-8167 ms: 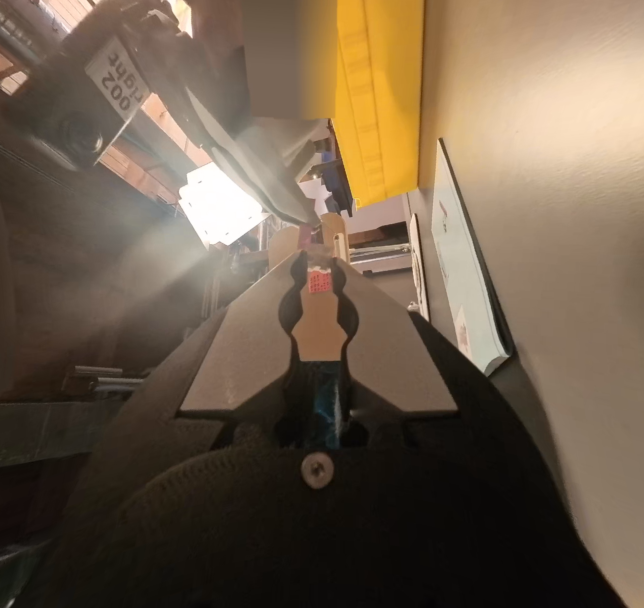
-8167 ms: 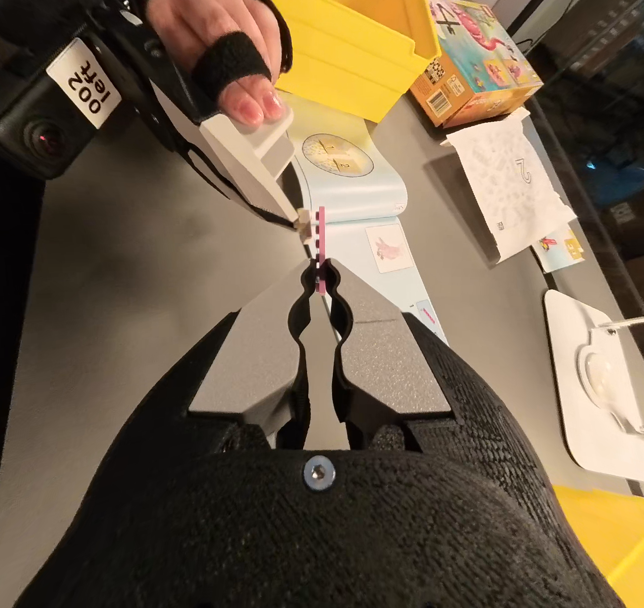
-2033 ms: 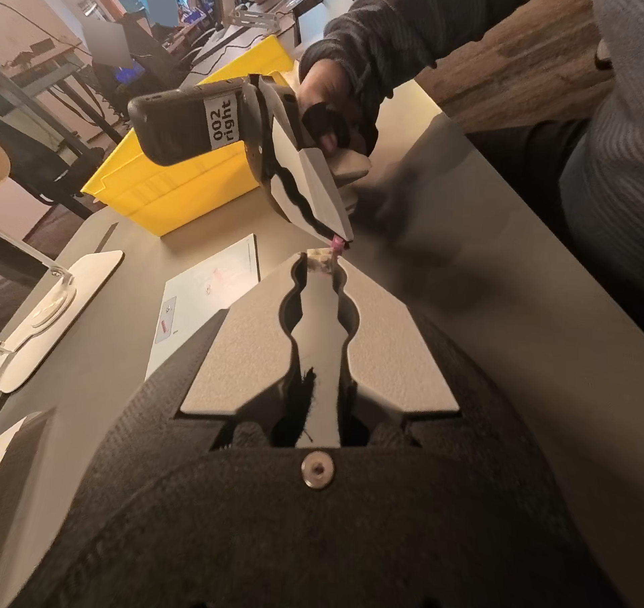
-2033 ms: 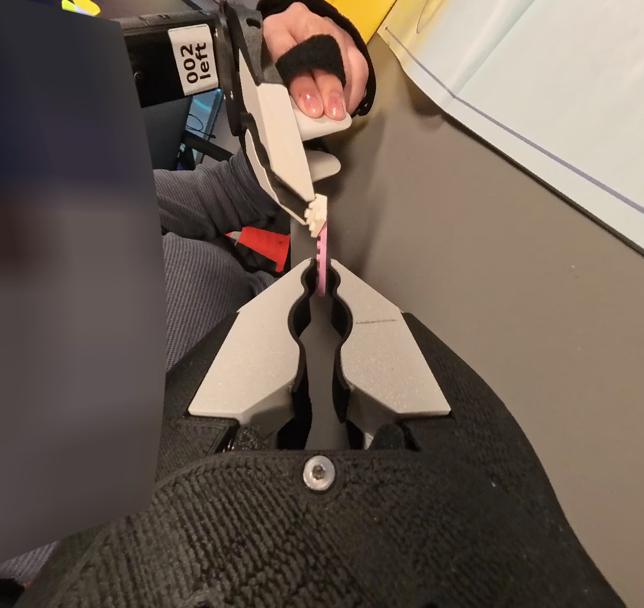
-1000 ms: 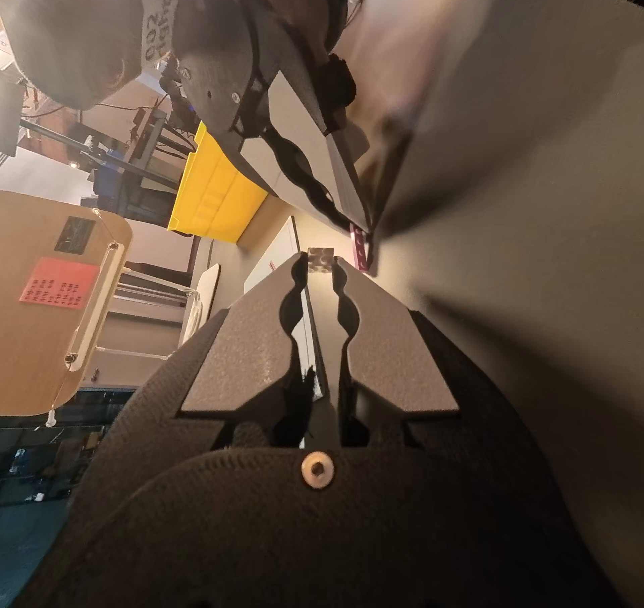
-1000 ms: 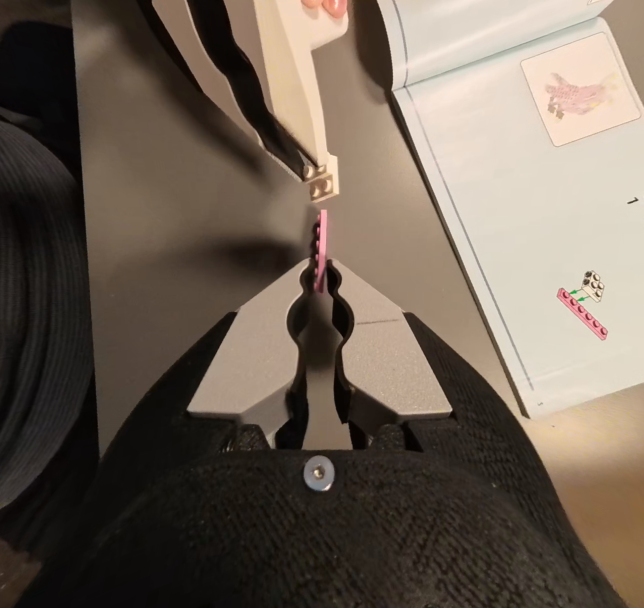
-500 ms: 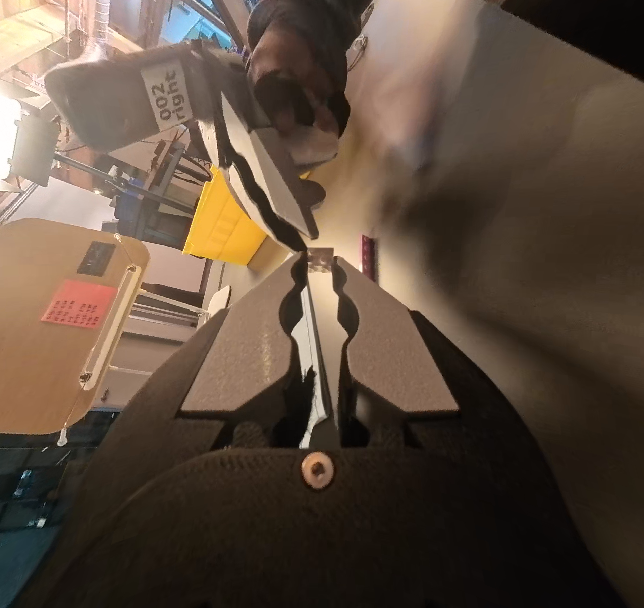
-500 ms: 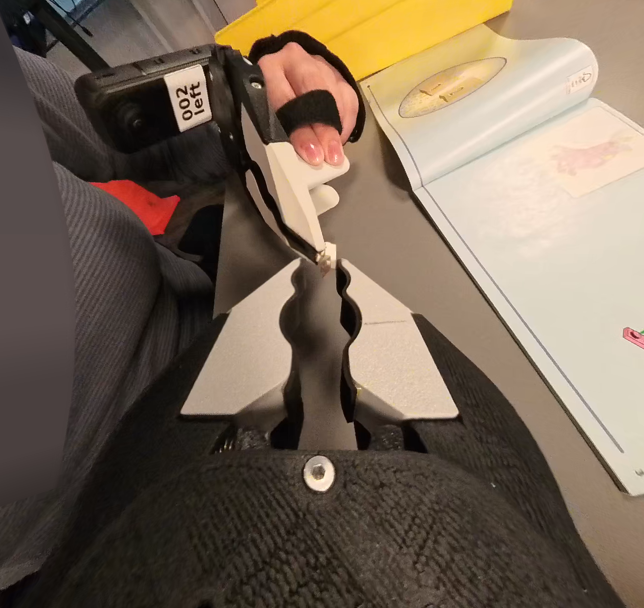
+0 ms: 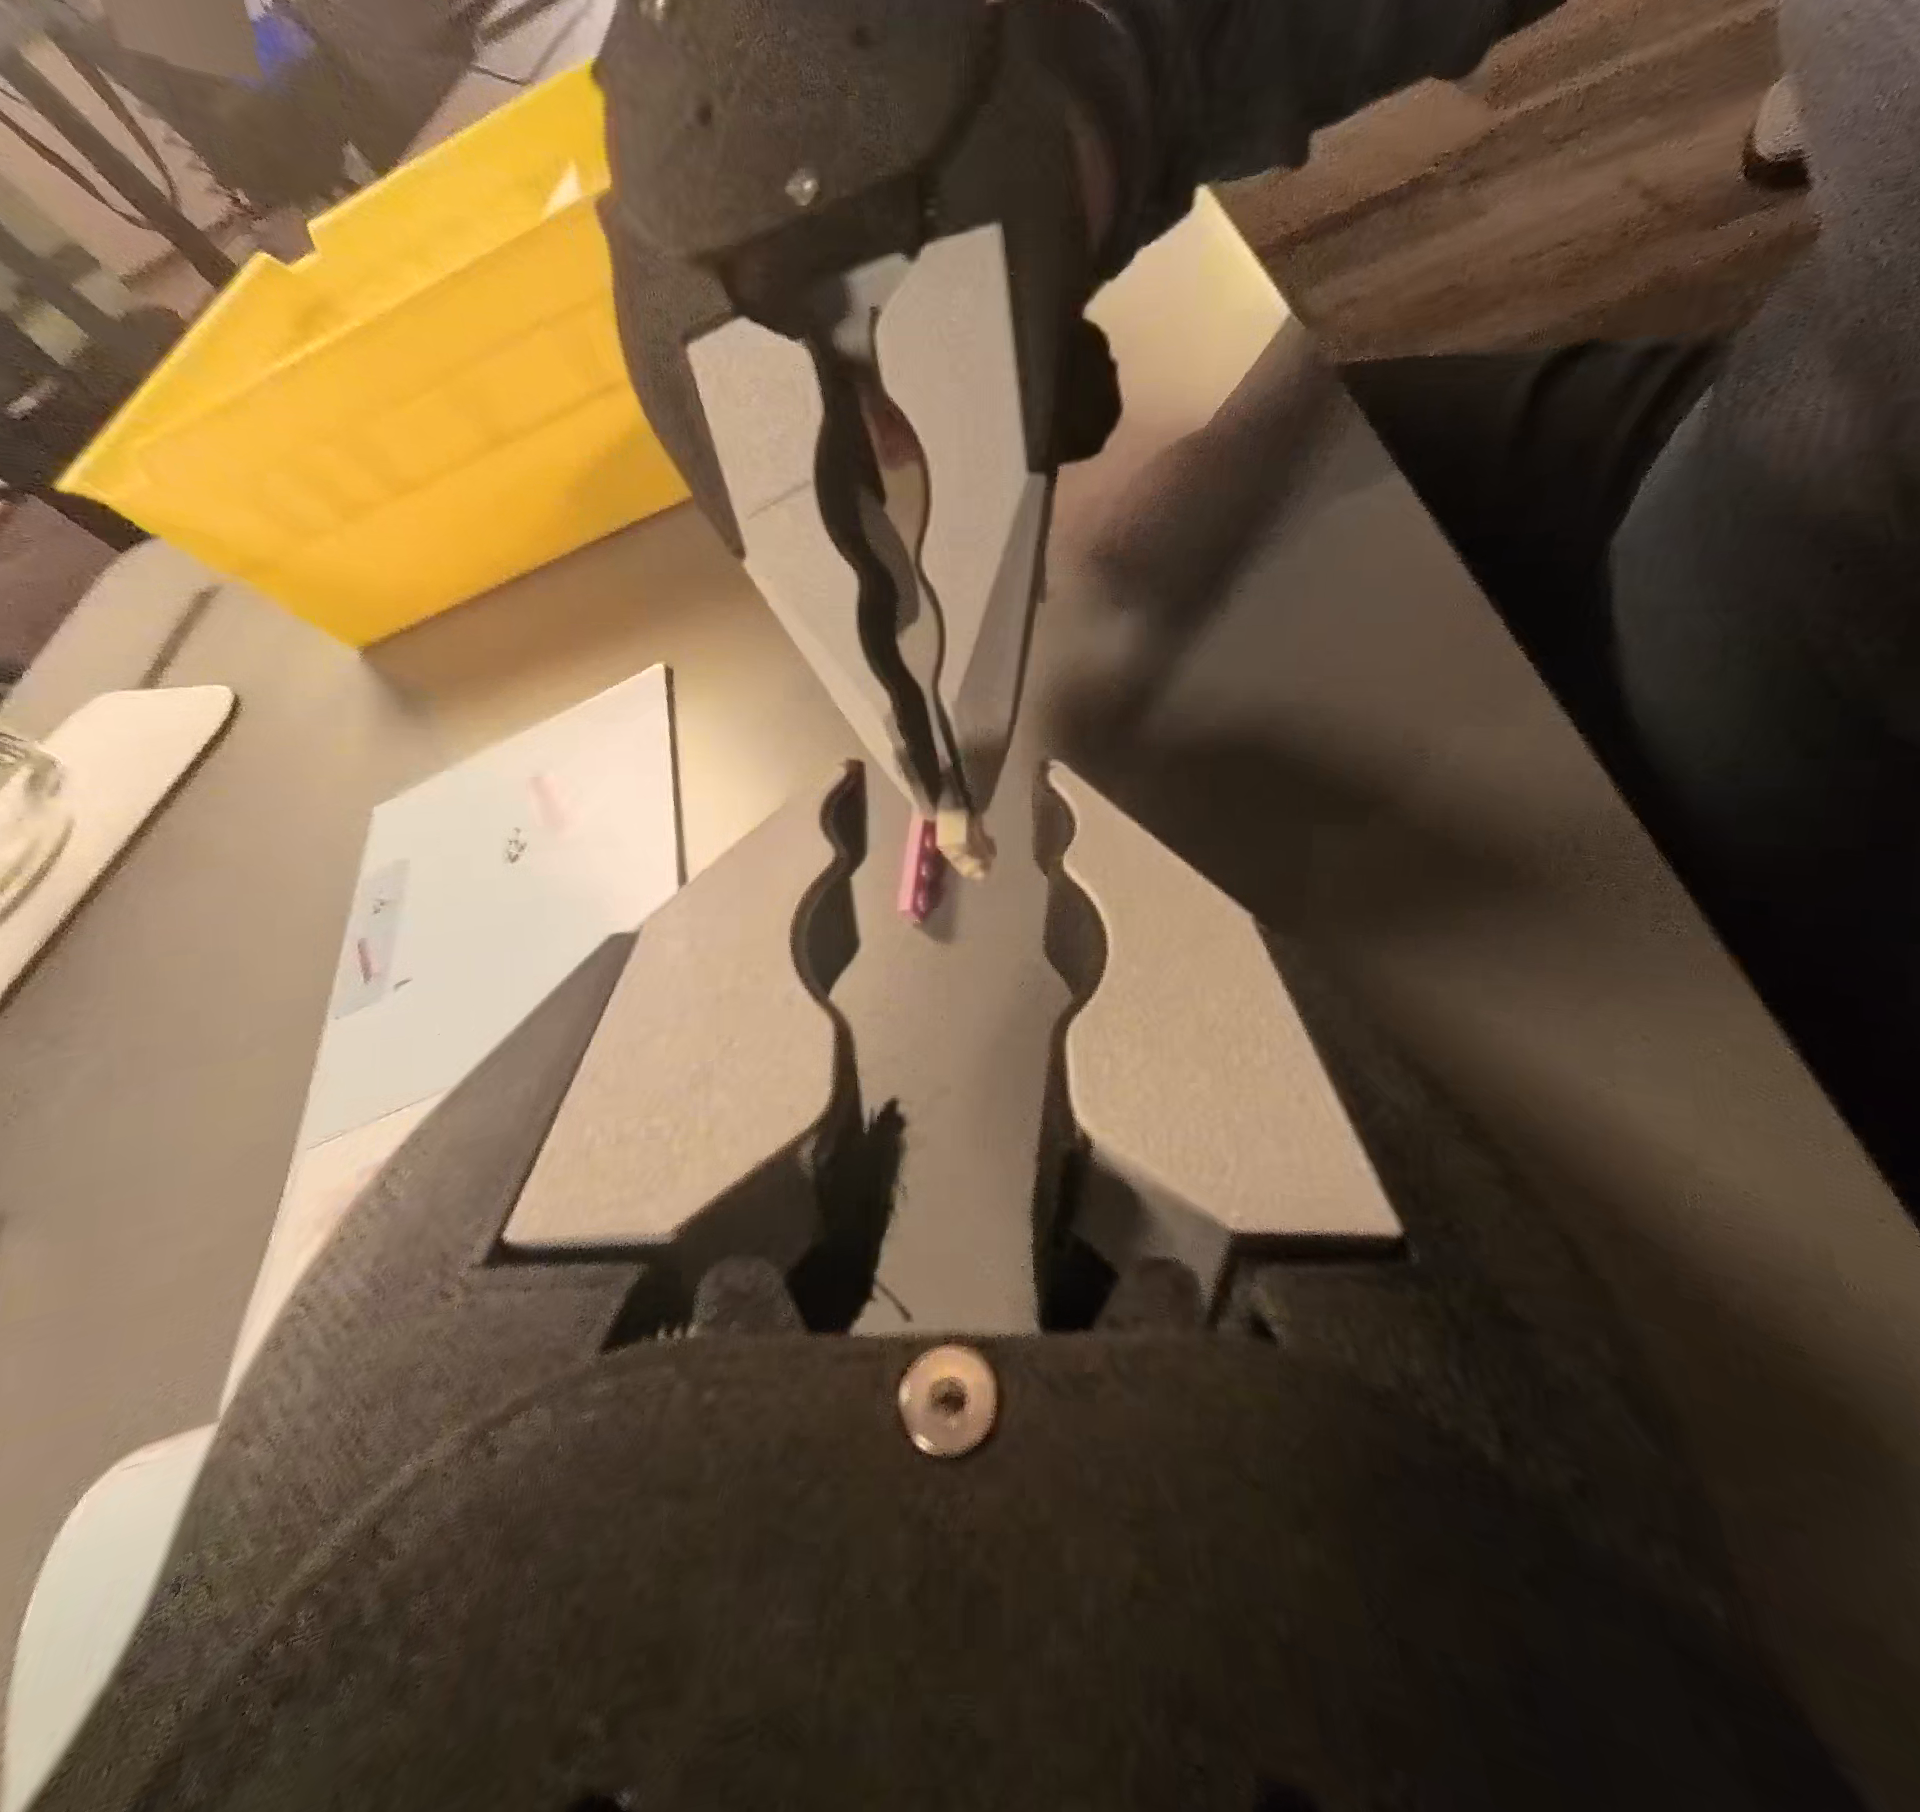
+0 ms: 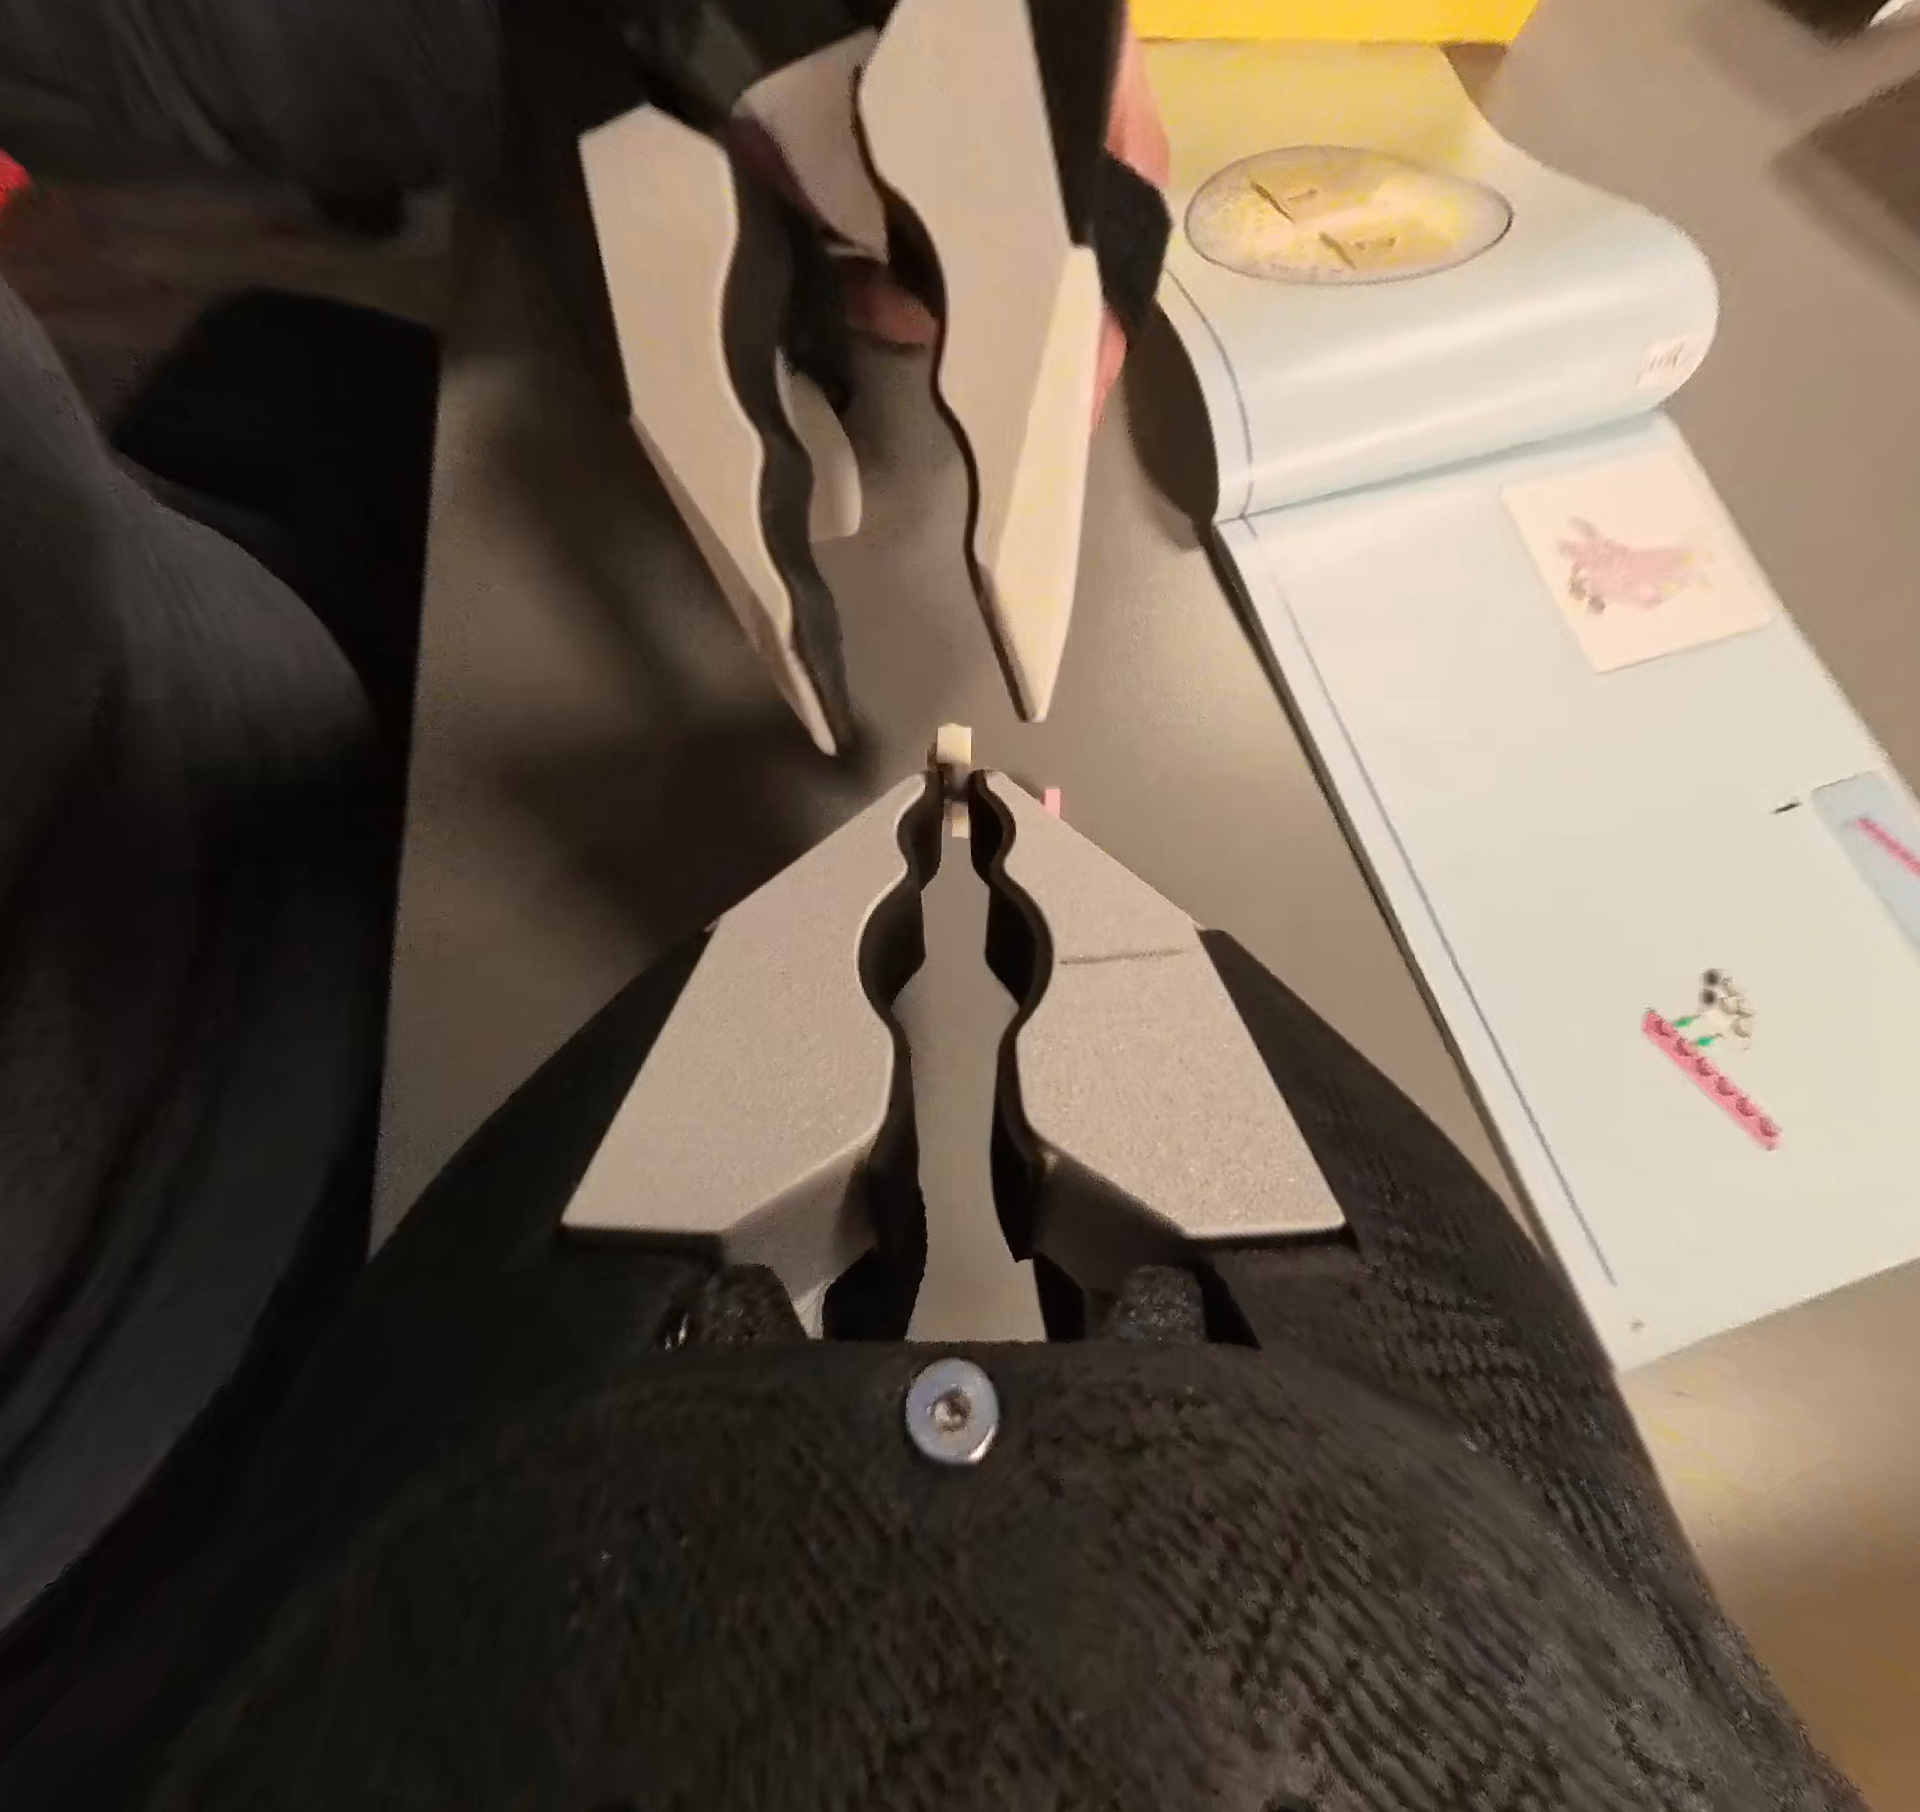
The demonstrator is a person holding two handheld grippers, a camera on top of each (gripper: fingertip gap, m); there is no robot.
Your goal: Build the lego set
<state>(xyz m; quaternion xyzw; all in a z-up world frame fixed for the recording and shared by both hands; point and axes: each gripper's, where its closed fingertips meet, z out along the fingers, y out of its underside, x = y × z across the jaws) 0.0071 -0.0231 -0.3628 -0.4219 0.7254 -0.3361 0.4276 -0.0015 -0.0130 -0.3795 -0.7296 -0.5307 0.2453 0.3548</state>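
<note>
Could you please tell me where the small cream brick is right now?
The cream brick is pinched at the tips of the right hand-held gripper, between the open left hand-held gripper fingers, beside the pink strip.

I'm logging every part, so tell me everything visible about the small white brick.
The small white brick is a cream-white plastic building brick with studs. It is pinched between the shut tips of the right gripper, its end jutting past them. In the left wrist view it hangs just above the grey table, beside a pink plate. The left gripper stands open around it, not touching.
</note>
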